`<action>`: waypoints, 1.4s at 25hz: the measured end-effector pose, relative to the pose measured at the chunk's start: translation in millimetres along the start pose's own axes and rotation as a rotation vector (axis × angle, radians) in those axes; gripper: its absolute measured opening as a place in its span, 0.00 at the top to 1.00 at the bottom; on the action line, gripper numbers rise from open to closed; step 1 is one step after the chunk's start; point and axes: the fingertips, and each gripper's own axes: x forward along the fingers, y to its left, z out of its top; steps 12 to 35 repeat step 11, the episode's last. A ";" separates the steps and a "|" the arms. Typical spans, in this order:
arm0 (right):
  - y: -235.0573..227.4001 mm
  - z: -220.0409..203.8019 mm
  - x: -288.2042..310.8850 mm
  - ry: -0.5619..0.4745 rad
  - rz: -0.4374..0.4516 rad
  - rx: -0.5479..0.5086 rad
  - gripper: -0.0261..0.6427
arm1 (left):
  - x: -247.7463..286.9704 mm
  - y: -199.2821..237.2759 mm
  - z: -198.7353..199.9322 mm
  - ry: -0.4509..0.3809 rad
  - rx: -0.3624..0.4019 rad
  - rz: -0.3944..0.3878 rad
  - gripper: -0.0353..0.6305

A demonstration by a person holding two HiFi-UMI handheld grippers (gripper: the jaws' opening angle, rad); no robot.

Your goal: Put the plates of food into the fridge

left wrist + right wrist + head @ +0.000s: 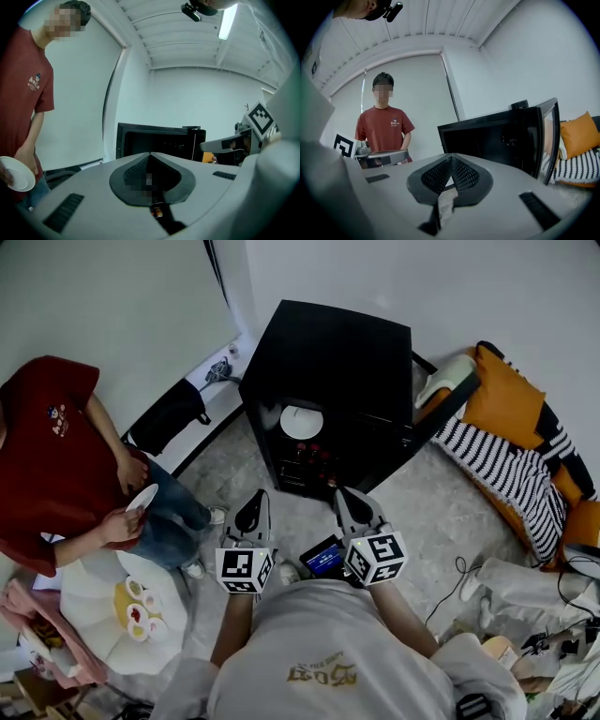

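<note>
One plate point(302, 421) in the fridge point(347, 352)?
Yes — white, round, on a shelf inside; I can't tell what lies on it.
Where from the grippers?
Beyond both tips, well apart. The left gripper point(255, 498) and right gripper point(343, 495) hang before the open fridge, each with jaws pressed together, nothing between them.
Any other?
A second plate point(142, 498), white, in a person's hand point(120, 524), left of the left gripper — apart from it.
</note>
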 end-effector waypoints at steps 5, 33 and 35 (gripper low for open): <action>2.3 1.5 -1.4 -0.006 -0.001 0.008 0.95 | -0.5 3.0 -1.7 0.001 -0.007 0.002 0.95; -1.0 0.4 -5.2 -0.007 -0.017 0.004 0.95 | -5.7 1.8 3.3 -0.038 0.006 0.012 0.95; -1.0 0.4 -5.2 -0.007 -0.017 0.004 0.95 | -5.7 1.8 3.3 -0.038 0.006 0.012 0.95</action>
